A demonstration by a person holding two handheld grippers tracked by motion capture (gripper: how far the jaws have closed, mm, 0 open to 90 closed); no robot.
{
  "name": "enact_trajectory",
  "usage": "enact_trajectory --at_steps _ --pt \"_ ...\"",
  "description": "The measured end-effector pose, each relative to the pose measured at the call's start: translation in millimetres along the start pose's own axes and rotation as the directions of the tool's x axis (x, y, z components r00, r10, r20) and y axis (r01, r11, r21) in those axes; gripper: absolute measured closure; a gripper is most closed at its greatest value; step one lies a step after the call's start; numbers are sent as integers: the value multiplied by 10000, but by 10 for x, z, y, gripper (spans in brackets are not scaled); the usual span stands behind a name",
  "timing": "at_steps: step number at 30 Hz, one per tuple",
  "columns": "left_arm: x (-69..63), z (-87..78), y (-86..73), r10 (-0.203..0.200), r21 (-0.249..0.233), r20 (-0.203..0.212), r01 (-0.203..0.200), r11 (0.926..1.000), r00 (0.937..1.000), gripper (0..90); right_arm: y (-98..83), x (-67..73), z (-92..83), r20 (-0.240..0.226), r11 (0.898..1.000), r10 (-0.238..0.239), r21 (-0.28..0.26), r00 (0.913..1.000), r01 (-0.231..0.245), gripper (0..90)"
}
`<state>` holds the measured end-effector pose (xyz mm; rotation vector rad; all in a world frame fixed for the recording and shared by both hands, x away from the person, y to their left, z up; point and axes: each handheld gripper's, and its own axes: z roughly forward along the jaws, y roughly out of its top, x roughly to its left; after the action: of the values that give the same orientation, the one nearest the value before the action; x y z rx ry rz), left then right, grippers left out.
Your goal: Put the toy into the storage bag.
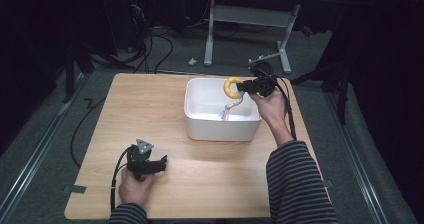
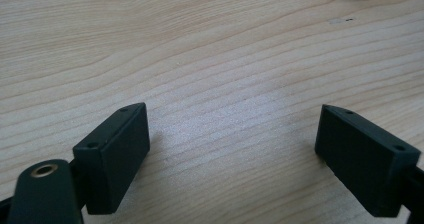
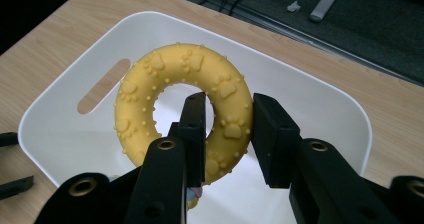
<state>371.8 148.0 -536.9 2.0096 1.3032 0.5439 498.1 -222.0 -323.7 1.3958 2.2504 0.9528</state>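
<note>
My right gripper [image 3: 227, 134] [image 1: 243, 86] is shut on a yellow rubber ring toy [image 3: 150, 79] [image 1: 230, 87] with paw prints; one jaw passes through its hole. A multicoloured rope tail [image 1: 227, 110] hangs from the ring into the white bin [image 1: 220, 129] [image 3: 320, 109]. The ring is held above the bin's right half. At the front left of the wooden table [image 1: 150, 109], my left gripper [image 1: 159, 165] [image 2: 232, 144] rests low over the bare wood, jaws wide open with nothing between them.
The bin has a slot handle [image 3: 102, 86] in its wall. Past the far table edge lie grey floor, cables [image 1: 150, 49] and the white legs of another desk [image 1: 250, 29]. Bare wood spreads left of the bin.
</note>
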Motion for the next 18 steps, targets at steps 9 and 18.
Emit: enact_trajectory --at_steps 9,18 --pt "0 0 0 -7 -7 4 7 10000 10000 146 -56 -16 196 339 9994 65 324 9994 -76 686" --pt "2 5 5 10 1 9 -10 10000 10000 146 -142 -42 292 216 9967 -44 817 9998 26 686"
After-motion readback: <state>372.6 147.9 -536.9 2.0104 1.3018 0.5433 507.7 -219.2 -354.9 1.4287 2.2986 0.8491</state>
